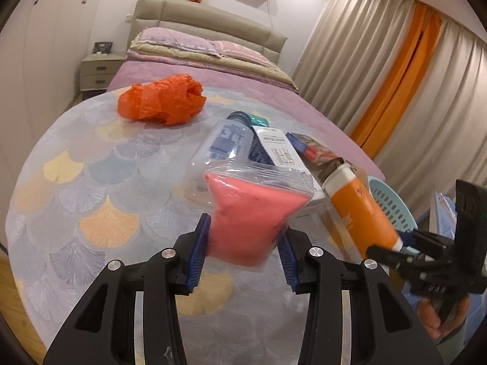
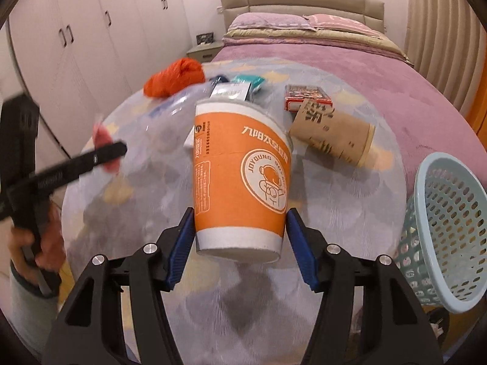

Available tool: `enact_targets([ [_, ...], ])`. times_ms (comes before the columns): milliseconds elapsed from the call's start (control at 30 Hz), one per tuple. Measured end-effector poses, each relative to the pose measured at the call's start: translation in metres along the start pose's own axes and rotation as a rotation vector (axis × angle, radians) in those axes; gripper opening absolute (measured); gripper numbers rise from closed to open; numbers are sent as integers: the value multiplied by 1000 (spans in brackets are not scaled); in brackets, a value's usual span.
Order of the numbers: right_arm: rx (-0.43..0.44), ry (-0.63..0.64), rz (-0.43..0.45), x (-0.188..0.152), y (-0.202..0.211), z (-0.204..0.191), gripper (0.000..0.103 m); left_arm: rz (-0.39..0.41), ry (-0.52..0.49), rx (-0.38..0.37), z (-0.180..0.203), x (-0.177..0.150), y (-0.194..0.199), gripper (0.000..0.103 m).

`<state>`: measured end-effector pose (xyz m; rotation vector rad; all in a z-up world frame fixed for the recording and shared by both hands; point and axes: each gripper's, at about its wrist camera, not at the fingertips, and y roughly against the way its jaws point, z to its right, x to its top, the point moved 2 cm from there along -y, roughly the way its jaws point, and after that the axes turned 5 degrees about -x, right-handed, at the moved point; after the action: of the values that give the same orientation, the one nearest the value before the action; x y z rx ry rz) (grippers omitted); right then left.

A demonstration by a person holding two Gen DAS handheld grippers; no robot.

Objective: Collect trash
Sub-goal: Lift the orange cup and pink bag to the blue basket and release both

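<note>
Orange plastic bag [image 1: 161, 99]: crumpled into a ball, it is being left lying at the far left of the fan-patterned cloth [image 1: 76, 188], well apart from both grippers.
Clear plastic bottle [image 1: 222, 146]: lying on its side on the cloth, it is being partly covered in the left wrist view by the held pouch; a white carton [image 1: 281, 152] is seen just beside it.
Pink pouch [image 1: 249, 213]: a clear zip bag filled with a soft pink mass is being clamped by the left gripper [image 1: 245, 252], the blue pads pressed into its lower part so that it is pinched narrow there; it is being held above the cloth.
Orange paper cup [image 2: 240, 179]: printed with white lettering and a round astronaut badge, white at rim and base, it is being held off the cloth, tilted, base toward the camera.
Right gripper [image 2: 240, 243]: its blue pads are being pressed on the cup's lower wall from both sides.
Brown paper cup [image 2: 334, 137]: lying on its side on the cloth to the right of the orange cup, just in front of a red-printed box [image 2: 306, 95].
Blue basket [image 2: 450, 237]: perforated, tilted, seen at the right edge of the cloth, beside the bed [image 2: 380, 70].
</note>
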<state>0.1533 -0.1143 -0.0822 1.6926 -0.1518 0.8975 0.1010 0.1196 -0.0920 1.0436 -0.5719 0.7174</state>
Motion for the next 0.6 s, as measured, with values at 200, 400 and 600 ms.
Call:
enact_targets([
  [200,14,-29,-51,-11,-12,1,66,2,3,-5,3,-1,4,41],
  [400,69,-100,-53,2,-22,7,77,-9,-4,-8,5,-3,0,41],
  [600,120,-165,-73,10,-30,11,77,-14,-13,-12,9,-3,-1,41],
])
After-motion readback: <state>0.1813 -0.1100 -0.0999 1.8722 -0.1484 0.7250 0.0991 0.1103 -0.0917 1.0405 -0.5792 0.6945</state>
